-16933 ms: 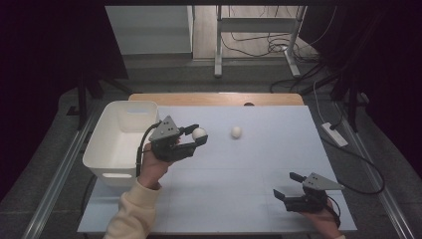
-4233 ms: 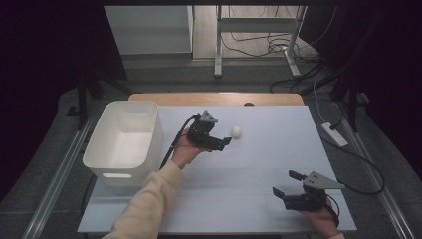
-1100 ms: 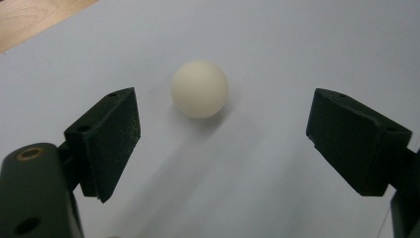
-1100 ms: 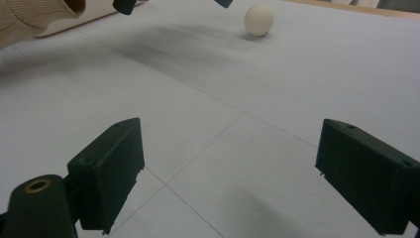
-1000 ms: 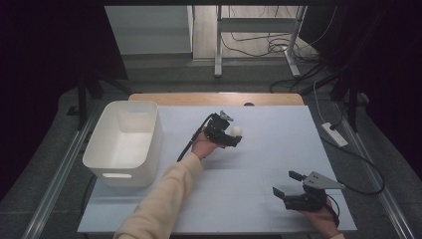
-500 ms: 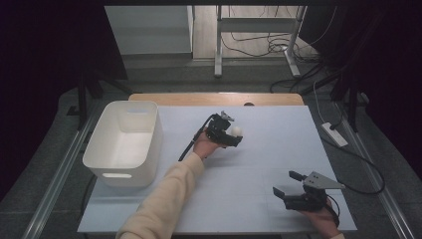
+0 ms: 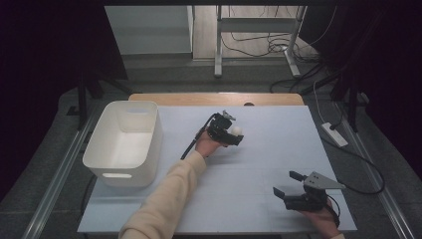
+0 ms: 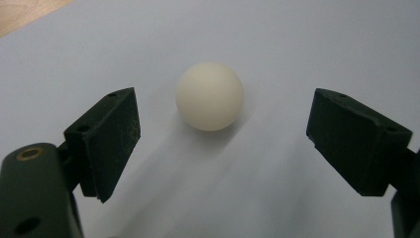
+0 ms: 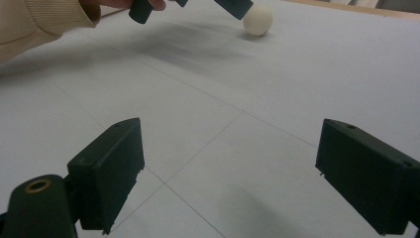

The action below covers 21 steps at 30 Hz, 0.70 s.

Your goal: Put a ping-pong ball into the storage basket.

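The left gripper (image 7: 234, 138) is out over the middle of the table (image 7: 278, 164), and its jaws stand wide apart with the white ball (image 7: 236, 131) right at their tips. From the left gripper view the ball (image 8: 210, 103) sits on the pale blue surface, centred in the gap and a little beyond the pads; neither pad touches it. The ball casts a soft shadow toward the near side. The person's cream sleeve (image 7: 166, 199) runs in from the near edge up to that hand.

Over at the near right corner, the right gripper (image 7: 288, 189) rests low at the table with its jaws wide and nothing between them. Its own view looks across the bare sheet toward the far ball (image 9: 257, 21), with the other gripper's dark tip just beside it at the top of the view.

On the left side sits the white bin (image 7: 149, 149), well apart from the ball, its handle slot facing the near edge.
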Motion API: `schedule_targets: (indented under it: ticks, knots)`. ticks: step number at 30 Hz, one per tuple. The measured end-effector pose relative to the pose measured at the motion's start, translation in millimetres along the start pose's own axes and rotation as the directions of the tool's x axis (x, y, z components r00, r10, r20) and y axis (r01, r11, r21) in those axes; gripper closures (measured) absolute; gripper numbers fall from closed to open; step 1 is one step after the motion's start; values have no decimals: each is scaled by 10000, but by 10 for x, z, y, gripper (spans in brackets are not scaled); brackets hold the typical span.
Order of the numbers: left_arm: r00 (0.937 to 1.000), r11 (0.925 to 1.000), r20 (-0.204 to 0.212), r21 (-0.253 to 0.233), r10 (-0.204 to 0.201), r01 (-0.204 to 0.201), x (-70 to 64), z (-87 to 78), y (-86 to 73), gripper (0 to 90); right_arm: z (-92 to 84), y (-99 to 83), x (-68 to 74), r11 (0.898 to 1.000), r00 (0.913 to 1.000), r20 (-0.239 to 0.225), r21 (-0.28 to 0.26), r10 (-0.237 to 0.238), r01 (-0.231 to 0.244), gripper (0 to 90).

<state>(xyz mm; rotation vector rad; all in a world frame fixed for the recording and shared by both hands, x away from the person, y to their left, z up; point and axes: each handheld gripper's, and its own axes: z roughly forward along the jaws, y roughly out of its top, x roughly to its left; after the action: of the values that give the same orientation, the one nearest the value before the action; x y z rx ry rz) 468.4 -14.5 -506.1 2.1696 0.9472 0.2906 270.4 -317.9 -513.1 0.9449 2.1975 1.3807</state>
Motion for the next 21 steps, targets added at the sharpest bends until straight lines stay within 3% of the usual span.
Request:
schedule_targets:
  ticks: [21]
  knots:
    - [9999,9996,-11,262,-119,119,29,207,58,146,-16,-10,-9,10000,10000,10,-6,78,-78,113]
